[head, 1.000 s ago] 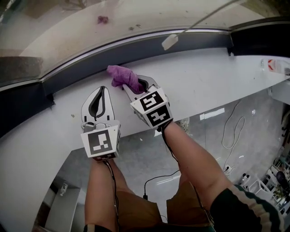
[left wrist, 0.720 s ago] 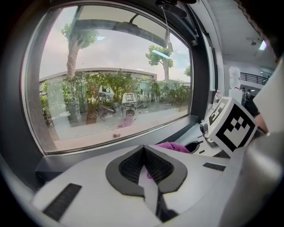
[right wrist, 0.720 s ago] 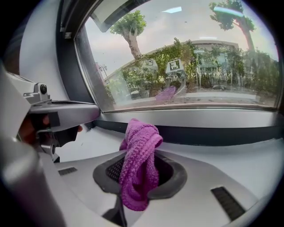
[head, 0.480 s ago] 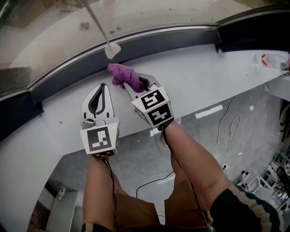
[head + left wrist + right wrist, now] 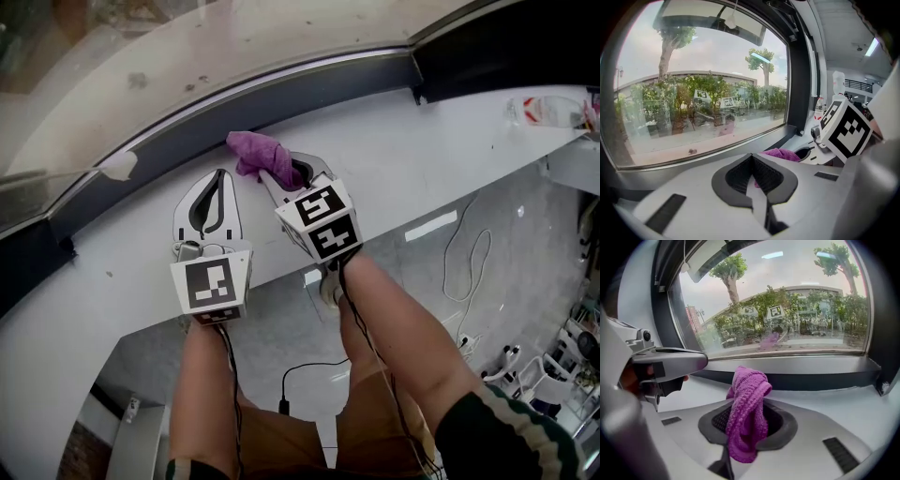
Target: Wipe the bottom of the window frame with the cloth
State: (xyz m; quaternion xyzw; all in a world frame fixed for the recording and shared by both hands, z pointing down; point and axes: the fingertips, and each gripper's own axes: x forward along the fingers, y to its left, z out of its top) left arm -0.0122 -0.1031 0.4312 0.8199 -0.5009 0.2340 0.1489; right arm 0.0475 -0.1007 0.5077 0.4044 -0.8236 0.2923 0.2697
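Note:
A purple knitted cloth (image 5: 258,155) sticks out of my right gripper (image 5: 283,178), whose jaws are shut on it; the cloth (image 5: 747,413) bunches up over the jaws in the right gripper view. The cloth's far end lies close to the dark bottom rail of the window frame (image 5: 281,101), over the white sill (image 5: 422,169). My left gripper (image 5: 213,194) hovers beside it to the left over the sill, shut with nothing held (image 5: 752,180). The cloth (image 5: 780,153) peeks past the left jaws.
The window glass (image 5: 187,47) lies beyond the rail, with a white cord pull (image 5: 117,165) hanging at the left. A plastic bottle (image 5: 548,111) lies on the sill at the far right. Below the sill's near edge are the floor, cables and the person's legs.
Both grippers keep nearly the same pose with the cloth held. The view has swung: the frame, cord pull and bottle have slid leftward in the head view.

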